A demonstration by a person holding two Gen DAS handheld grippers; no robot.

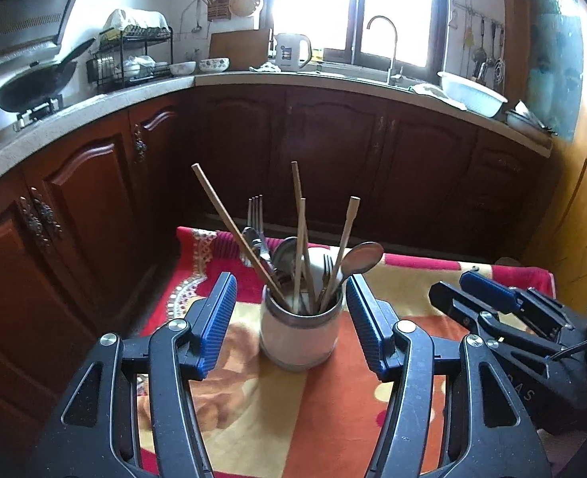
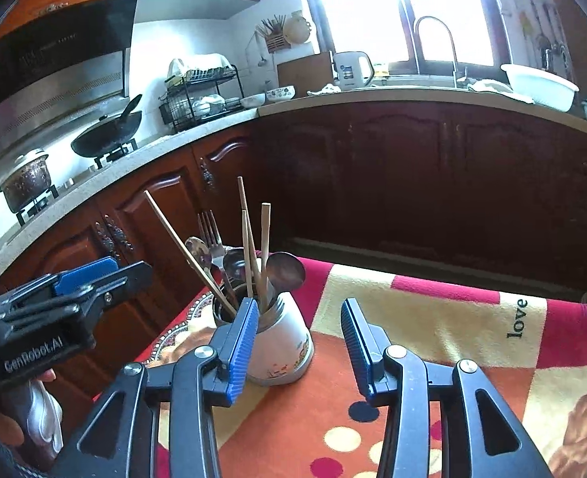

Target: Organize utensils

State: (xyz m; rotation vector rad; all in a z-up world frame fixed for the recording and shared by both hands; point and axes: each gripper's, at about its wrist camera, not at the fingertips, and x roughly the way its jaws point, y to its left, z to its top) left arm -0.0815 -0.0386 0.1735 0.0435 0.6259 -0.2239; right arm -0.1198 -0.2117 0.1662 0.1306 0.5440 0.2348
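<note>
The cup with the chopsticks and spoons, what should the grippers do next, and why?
Probably back both away. The utensil cup stands upright on the blanket, holding chopsticks, forks and spoons; the left gripper and right gripper are open, gripping nothing.

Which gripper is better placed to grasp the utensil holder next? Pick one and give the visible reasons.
Left. The left gripper is open with the utensil holder centred between its fingers, pads clear of both sides. The right gripper is open too, but the holder sits off to its left, behind its left finger.
</note>
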